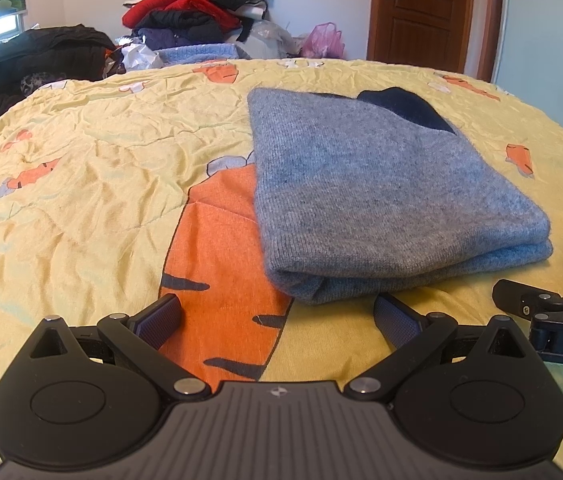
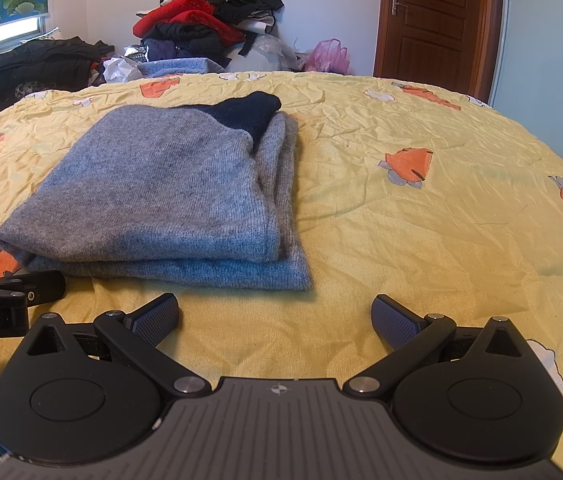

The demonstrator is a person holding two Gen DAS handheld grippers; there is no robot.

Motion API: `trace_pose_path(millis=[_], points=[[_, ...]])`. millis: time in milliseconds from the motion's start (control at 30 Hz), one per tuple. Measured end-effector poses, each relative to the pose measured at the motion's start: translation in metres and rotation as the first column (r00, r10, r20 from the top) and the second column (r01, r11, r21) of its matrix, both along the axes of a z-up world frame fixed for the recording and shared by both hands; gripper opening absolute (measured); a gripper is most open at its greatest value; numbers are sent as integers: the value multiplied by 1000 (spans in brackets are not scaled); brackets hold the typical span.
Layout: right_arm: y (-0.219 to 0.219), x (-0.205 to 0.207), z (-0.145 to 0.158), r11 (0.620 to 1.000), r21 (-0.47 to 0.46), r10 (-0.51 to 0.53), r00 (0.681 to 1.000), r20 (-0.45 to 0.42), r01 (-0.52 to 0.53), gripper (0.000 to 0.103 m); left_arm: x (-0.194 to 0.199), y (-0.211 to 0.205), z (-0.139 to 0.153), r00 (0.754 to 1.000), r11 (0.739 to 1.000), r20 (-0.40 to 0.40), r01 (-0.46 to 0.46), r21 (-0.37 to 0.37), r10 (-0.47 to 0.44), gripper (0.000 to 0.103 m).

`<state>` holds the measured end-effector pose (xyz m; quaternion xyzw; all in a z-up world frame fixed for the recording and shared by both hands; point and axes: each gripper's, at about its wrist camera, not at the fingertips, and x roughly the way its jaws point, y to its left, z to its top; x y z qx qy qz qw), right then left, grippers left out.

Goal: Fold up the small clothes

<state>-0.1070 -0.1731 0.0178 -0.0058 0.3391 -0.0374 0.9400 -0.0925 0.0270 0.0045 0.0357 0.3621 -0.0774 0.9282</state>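
Risks. Both of your tongs are spread wide and hold nothing. The left tongs (image 1: 277,312) sit just short of the near folded edge of the grey sweater (image 1: 381,196), with the garment ahead and slightly to their right. The right tongs (image 2: 275,316) sit just short of the same edge, with the garment ahead and to their left.

- If you close on the near edge now, you will likely pinch only the top layer. Two stacked layers show along that edge, so the upper one could peel back and undo the fold.
- The knit looks soft and thick; a grasp on one corner alone would probably drag the whole bundle across the bedspread (image 2: 421,240) instead of folding it.
- The bedspread is thin and heavily creased. Tongs driven low under the sweater could catch it too and lift both together.
- Your two tools are near each other: the right tool's finger shows at the right margin of the left view, the left tool's at the left margin of the right view. Converging on the same corner risks a knock.

Object. The sweater lies flat on the bed, folded into a rough rectangle, grey rib knit, the folded roll nearest your tongs. A dark navy part (image 2: 253,114) pokes out at the far end; whether it is a collar or a lining, you cannot tell. On the side nearer the right tongs the layer edges are staggered, not flush. My judgement: the fold looks close to finished.
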Motion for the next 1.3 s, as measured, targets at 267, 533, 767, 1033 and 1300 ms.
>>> trace_pose_path(millis=[267,533,767,1033,1300], points=[[2,-4,1,1000,0,-7,1000,-16,7,103,-1,-4,-1,1000,1000,5,-22,2,22,103],[1,-5,3,1000,7,13,999,-29,-13,103,0,-4,0,1000,1000,-5,-22,-2,22,103],[1,-5,5,1000,10,23,999,-48,-22,103,-2,-4,0,1000,1000,-1,-27,-1,27,103],[2,-4,3,1000,10,2,1000,-27,-2,103,-2,-3,-1,1000,1000,6,-26,-4,26,103],[3,0,1,1000,2,-13,1000,-22,13,103,-2,-3,-1,1000,1000,9,-24,-4,24,103]])
